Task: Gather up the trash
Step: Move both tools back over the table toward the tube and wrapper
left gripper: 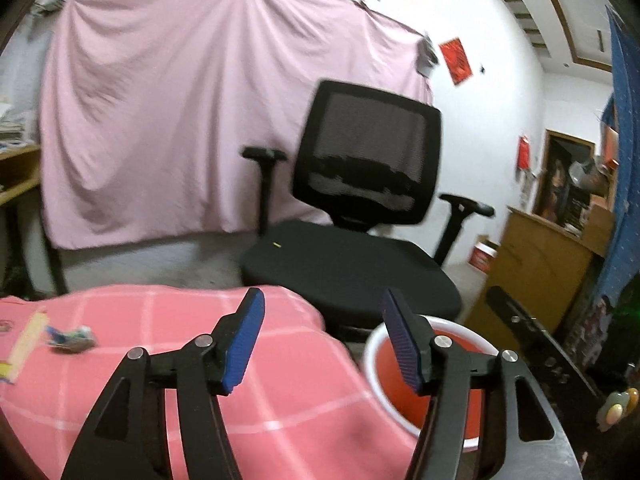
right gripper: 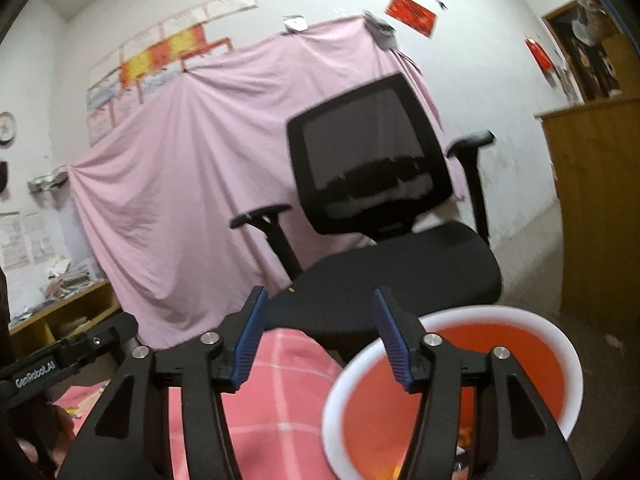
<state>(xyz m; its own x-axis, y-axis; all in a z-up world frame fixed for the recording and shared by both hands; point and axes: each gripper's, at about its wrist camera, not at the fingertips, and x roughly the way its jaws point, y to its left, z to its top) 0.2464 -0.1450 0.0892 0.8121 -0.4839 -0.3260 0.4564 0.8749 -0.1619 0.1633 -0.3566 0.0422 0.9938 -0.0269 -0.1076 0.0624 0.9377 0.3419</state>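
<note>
A red bin with a white rim (left gripper: 456, 344) stands beside the table covered by a pink checked cloth (left gripper: 172, 360). My left gripper (left gripper: 322, 340) is open and empty above the cloth's right edge, its right finger over the bin's rim. A crumpled wrapper (left gripper: 70, 338) and a yellowish strip of packaging (left gripper: 24, 346) lie on the cloth at the left. In the right wrist view my right gripper (right gripper: 318, 334) is open and empty, its right finger over the bin (right gripper: 520, 344). Bits of trash (right gripper: 464, 436) lie in the bin's bottom.
A black mesh office chair (left gripper: 360, 208) stands just behind the table and bin. A pink sheet (left gripper: 168, 112) hangs on the far wall. A wooden cabinet (left gripper: 532, 264) is at the right, wooden shelves (right gripper: 60, 320) at the left. The other gripper's black body (right gripper: 60, 356) shows at left.
</note>
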